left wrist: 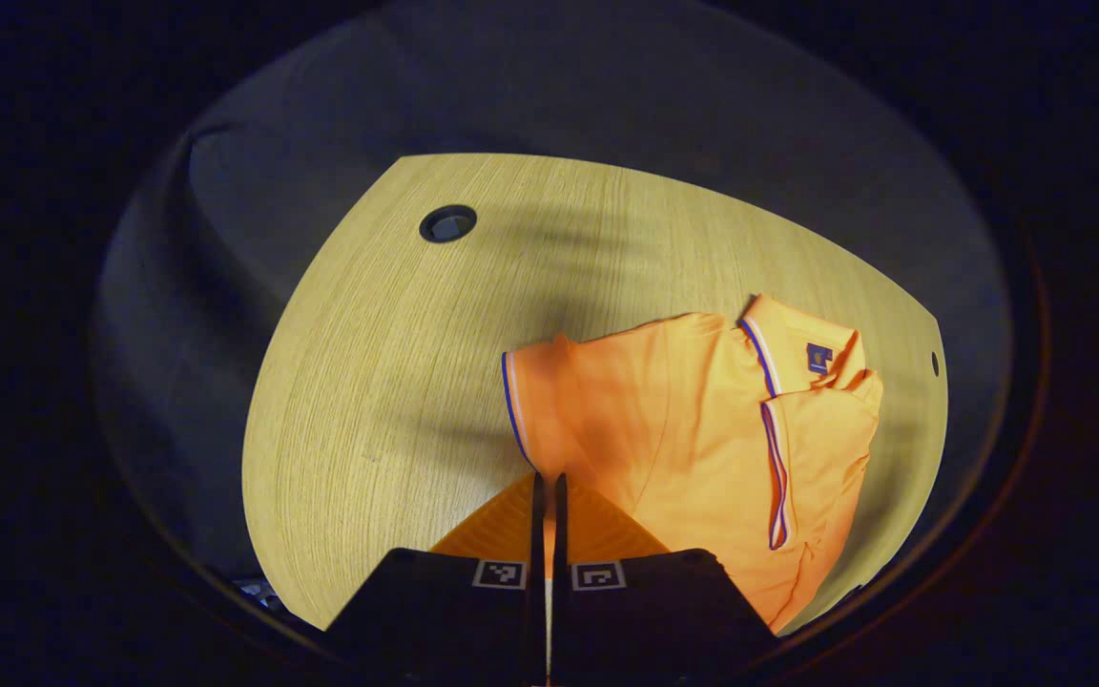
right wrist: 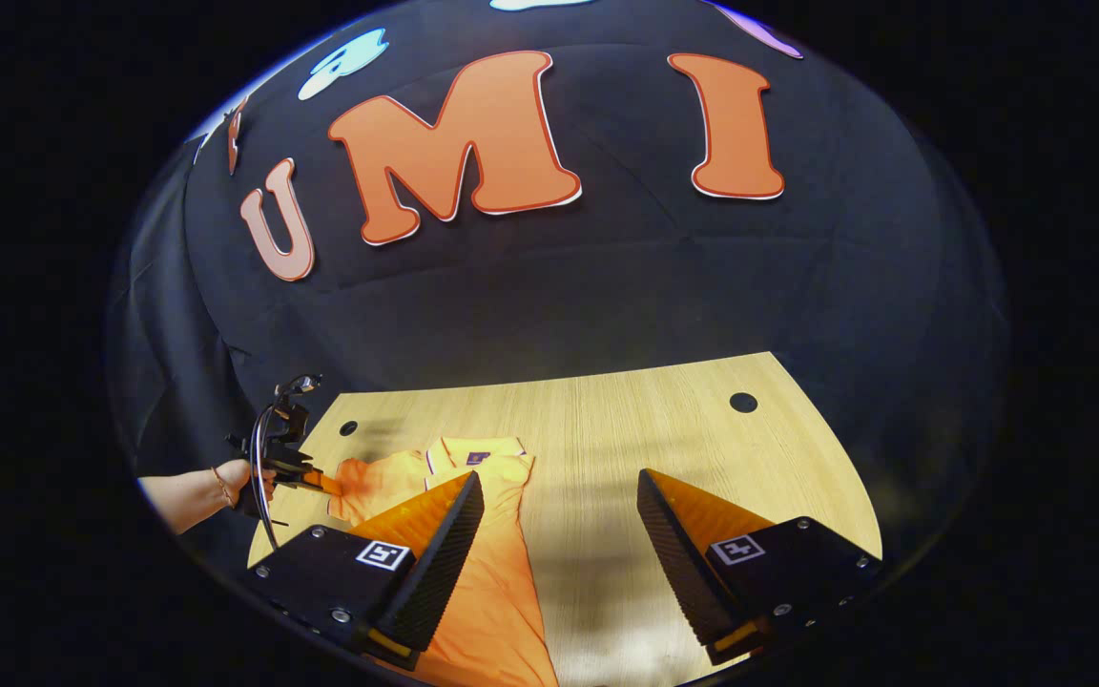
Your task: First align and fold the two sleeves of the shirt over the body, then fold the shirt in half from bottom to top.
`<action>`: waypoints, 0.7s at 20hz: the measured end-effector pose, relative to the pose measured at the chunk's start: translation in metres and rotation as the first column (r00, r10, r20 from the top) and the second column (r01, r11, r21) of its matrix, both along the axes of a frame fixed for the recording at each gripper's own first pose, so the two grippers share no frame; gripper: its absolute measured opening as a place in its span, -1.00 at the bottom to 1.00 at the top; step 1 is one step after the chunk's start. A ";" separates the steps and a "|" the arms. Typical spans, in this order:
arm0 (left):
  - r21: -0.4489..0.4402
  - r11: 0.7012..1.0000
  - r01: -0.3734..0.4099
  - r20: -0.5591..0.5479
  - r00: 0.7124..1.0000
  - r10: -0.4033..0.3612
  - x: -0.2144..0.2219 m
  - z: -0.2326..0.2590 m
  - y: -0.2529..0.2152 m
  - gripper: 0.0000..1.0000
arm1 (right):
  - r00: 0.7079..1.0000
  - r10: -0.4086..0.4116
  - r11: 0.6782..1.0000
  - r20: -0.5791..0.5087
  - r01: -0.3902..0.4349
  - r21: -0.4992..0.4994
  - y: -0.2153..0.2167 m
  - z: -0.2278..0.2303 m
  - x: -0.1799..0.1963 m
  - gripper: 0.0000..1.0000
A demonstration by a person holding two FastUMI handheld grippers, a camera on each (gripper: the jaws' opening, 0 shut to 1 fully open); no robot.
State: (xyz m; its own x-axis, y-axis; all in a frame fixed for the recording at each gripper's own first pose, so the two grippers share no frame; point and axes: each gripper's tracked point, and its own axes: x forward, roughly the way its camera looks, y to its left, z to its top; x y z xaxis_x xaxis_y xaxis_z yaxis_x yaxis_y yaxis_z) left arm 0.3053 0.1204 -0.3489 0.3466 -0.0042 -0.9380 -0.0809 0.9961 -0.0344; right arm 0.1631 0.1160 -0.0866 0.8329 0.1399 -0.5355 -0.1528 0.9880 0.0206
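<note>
Left gripper view, nearest: left gripper (left wrist: 548, 491) is pointing forward with its jaws pressed almost together, tips sitting at the cuff edge of the left sleeve (left wrist: 549, 401); whether fabric is pinched between them cannot be told.
Left gripper view, shirt: orange shirt (left wrist: 702, 429) is lying on the wooden table (left wrist: 368, 382), collar (left wrist: 798, 353) toward the far edge, the other sleeve already lying folded across the body.
Left gripper view, risk: judging from this, a thin grip at the cuff could be slipping off mid-fold, letting the sleeve drop crooked.
Right gripper view, nearest: right gripper (right wrist: 559, 506) is hovering with its jaws spread wide, holding nothing, one finger over the shirt (right wrist: 502, 572), the other over bare table (right wrist: 607, 420).
Right gripper view, farther off: a hand (right wrist: 239, 477) is holding the left gripper (right wrist: 325, 484) at the sleeve.
Right gripper view, extra: it is showing the shirt's long lower body, the hand and the booth wall; the left gripper view is instead showing collar and cuff trim closely.
Right gripper view, risk: nothing is pinning the body, so a pull on the sleeve could be dragging the whole shirt.
</note>
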 end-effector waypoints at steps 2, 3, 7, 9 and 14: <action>-0.007 0.999 0.032 0.029 0.999 -0.032 0.004 0.019 -0.012 -0.94 | 1.000 -0.001 1.000 0.000 0.001 0.007 0.000 0.002 -0.002 0.97; -0.011 0.999 0.050 0.044 0.998 -0.049 0.005 0.027 -0.020 -0.95 | 1.000 0.000 1.000 0.003 0.000 0.010 0.001 0.003 -0.003 0.97; -0.029 0.994 0.107 0.060 0.993 -0.106 0.002 0.052 -0.060 -0.95 | 1.000 0.010 1.000 0.021 -0.010 0.012 -0.004 0.014 -0.005 0.97; -0.048 0.991 0.125 0.072 0.990 -0.122 0.002 0.061 -0.084 -0.95 | 0.999 0.013 1.000 0.034 -0.014 0.006 -0.007 0.020 -0.005 0.97; -0.045 0.979 0.200 0.077 0.977 -0.197 -0.001 0.074 -0.132 -0.94 | 0.999 0.014 1.000 0.048 -0.015 0.027 -0.016 0.028 -0.009 0.98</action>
